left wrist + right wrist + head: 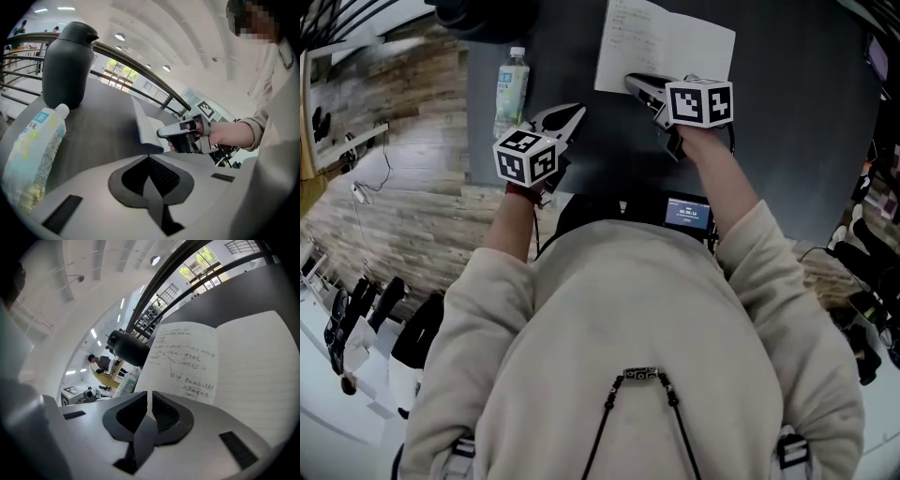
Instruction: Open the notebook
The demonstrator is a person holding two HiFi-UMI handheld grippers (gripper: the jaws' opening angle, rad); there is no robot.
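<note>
We see the right gripper (149, 393) pinching the lower edge of the handwritten left page (185, 357) of the open notebook (253, 366); a dark jug (126, 348) stands beyond.

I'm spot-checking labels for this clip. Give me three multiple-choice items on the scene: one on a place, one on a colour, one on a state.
1. In the head view, where is the plastic bottle relative to the notebook?
A. To its left
B. On top of it
C. To its right

2. The table is:
A. White
B. Dark grey
C. Red

3. The notebook is:
A. Closed
B. Open, with handwriting showing
C. Off the table

Answers:
1 A: bare table separates the bottle from the notebook's left edge.
2 B: the bare surface beside the notebook is dark.
3 B: the right gripper view shows a written page beside a lined one.
</note>
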